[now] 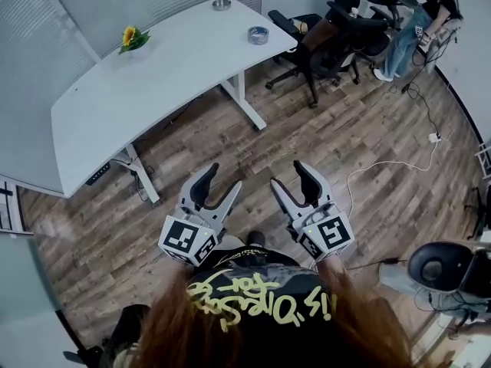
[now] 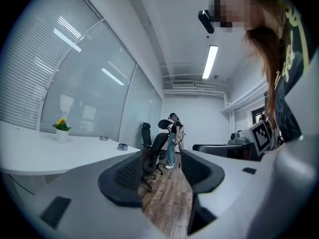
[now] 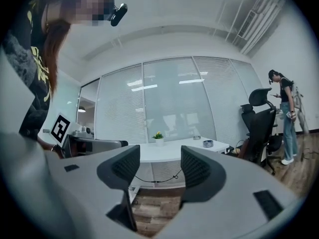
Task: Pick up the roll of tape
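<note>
The person wears a black top point(image 1: 253, 271) with yellow graffiti-style lettering point(image 1: 261, 301), under long reddish-brown hair point(image 1: 230, 340) (it fills the head view at 6 o'clock). The left hand-held gripper point(image 1: 225, 176) and right hand-held gripper point(image 1: 288, 173) are grey with black ribbed pads point(image 1: 202, 186). Each carries a white cube with black square markers: left cube point(image 1: 188, 240), right cube point(image 1: 331, 234) (small green light point(image 1: 318, 219) at its 11 o'clock).

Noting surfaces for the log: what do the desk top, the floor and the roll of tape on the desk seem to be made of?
Desk top: white laminate or painted board, likely; smooth, even, no grain.
Floor: wood-look planks with visible seams and grain; real wood or vinyl, unclear.
Roll of tape: greyish ring with a slight sheen; too small to tell.
</note>
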The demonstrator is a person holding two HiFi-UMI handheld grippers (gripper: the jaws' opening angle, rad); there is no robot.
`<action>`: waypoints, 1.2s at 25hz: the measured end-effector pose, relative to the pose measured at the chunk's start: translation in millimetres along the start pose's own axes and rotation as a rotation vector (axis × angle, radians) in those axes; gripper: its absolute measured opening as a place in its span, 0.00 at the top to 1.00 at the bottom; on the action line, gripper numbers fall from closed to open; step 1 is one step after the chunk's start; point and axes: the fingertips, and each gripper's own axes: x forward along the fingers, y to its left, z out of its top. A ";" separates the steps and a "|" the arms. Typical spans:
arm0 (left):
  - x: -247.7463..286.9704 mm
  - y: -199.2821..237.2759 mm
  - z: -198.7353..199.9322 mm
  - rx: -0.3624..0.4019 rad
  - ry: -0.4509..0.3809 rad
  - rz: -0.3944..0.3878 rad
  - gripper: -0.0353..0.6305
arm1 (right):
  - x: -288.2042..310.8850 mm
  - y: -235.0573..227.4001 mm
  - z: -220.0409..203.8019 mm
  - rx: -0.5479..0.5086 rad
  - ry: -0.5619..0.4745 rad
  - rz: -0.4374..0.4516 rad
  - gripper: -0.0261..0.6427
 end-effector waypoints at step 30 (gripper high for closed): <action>75.7 51.6 -0.1 0.040 -0.004 0.003 0.60 | 58.4 -57.5 -6.7 -0.013 -0.002 0.030 0.60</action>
